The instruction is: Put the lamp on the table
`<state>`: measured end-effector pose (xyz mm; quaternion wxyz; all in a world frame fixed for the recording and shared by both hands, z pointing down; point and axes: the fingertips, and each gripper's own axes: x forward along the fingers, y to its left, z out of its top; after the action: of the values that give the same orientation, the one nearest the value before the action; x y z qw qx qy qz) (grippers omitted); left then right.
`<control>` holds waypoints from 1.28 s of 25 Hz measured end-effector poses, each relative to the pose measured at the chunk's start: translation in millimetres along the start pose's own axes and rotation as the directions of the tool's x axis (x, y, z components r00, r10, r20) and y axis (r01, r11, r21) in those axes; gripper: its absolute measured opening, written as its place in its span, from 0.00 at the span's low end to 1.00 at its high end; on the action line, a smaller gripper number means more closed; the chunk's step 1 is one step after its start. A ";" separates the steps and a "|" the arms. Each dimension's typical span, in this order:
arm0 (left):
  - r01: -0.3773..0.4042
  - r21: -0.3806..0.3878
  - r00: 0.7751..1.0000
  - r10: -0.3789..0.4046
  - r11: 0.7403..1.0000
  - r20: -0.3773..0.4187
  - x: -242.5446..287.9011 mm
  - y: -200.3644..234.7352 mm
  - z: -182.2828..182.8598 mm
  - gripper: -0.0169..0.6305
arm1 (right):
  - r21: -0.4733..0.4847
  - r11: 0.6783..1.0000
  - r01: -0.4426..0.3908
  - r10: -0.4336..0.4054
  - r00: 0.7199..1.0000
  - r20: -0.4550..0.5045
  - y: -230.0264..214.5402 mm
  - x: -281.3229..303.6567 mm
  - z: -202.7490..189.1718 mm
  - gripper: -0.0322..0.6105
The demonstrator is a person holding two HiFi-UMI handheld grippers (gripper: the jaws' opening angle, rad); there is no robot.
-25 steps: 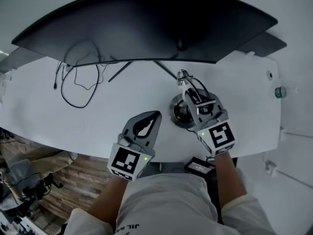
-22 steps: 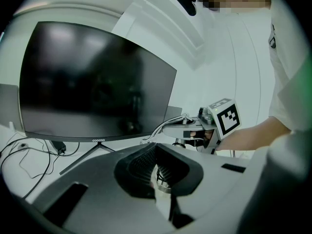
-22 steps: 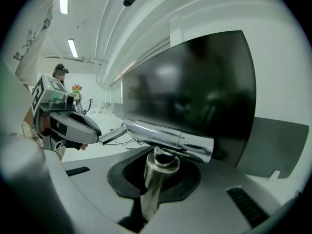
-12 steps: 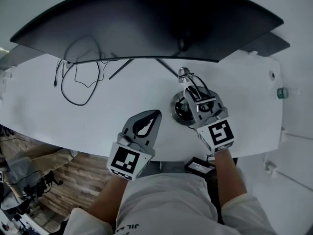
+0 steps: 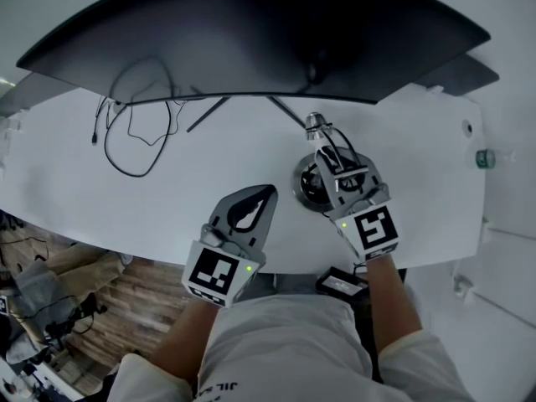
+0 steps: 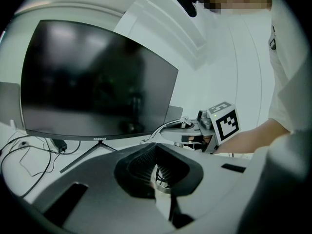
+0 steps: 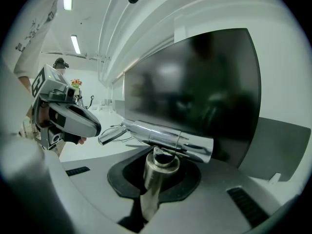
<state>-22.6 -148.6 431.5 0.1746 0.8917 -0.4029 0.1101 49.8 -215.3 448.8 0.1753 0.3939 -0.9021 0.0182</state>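
— Where's the lamp [image 5: 311,182]?
— Near the table's [image 5: 67,182] front edge, right of centre, before the monitor [image 5: 251,40]. The right gripper [image 5: 325,159] is clamped on its chrome stem.
— And the left gripper [image 5: 261,198]?
— Closed, empty, just beside it.

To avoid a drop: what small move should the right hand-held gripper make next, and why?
Probably open the jaws slowly and watch for tilting. The right hand-held gripper is shut on the upright stem of the chrome metal lamp, whose round base seems to rest on the white table.
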 end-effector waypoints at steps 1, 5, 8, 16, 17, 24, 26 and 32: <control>0.000 0.000 1.000 0.000 1.000 0.001 0.0 -0.2 0.0 0.03 | -0.001 1.000 0.000 0.000 1.000 -0.001 0.2 0.0 -0.5 0.11; 0.000 0.001 1.000 0.000 1.000 0.002 -1.0 -0.7 -1.5 0.03 | -0.005 1.000 -0.002 0.002 1.000 -0.001 2.7 -0.4 -1.3 0.11; 0.002 -0.002 1.000 -0.002 1.000 0.002 -2.0 -1.5 -2.3 0.03 | -0.007 1.000 -0.001 0.001 1.000 0.000 5.9 -1.8 -1.9 0.12; 0.002 0.002 1.000 -0.002 1.000 0.010 -4.1 -4.5 -3.3 0.03 | -0.020 1.000 0.001 -0.001 1.000 0.009 10.9 -6.1 -3.7 0.12; 0.003 0.000 1.000 -0.003 1.000 0.007 -4.6 -5.2 -3.4 0.03 | -0.022 1.000 0.001 -0.001 1.000 0.008 11.5 -6.7 -4.0 0.12; 0.009 -0.008 1.000 -0.009 1.000 0.003 -6.9 -8.2 -3.5 0.03 | -0.033 0.999 0.014 -0.013 1.000 0.014 12.9 -7.9 -3.5 0.12; 0.011 -0.008 1.000 -0.011 1.000 0.005 -7.3 -9.1 -3.4 0.03 | -0.040 0.999 0.019 -0.019 1.000 0.016 13.1 -8.0 -3.6 0.12; 0.012 -0.008 1.000 -0.012 1.000 0.006 -9.0 -10.6 -4.5 0.03 | -0.065 0.997 0.033 -0.031 0.999 0.022 14.1 -8.1 -3.8 0.12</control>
<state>-20.7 -134.1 430.3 0.1776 0.8937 -0.3984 0.1048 46.0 -199.3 451.2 0.1789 0.4025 -0.8976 -0.0184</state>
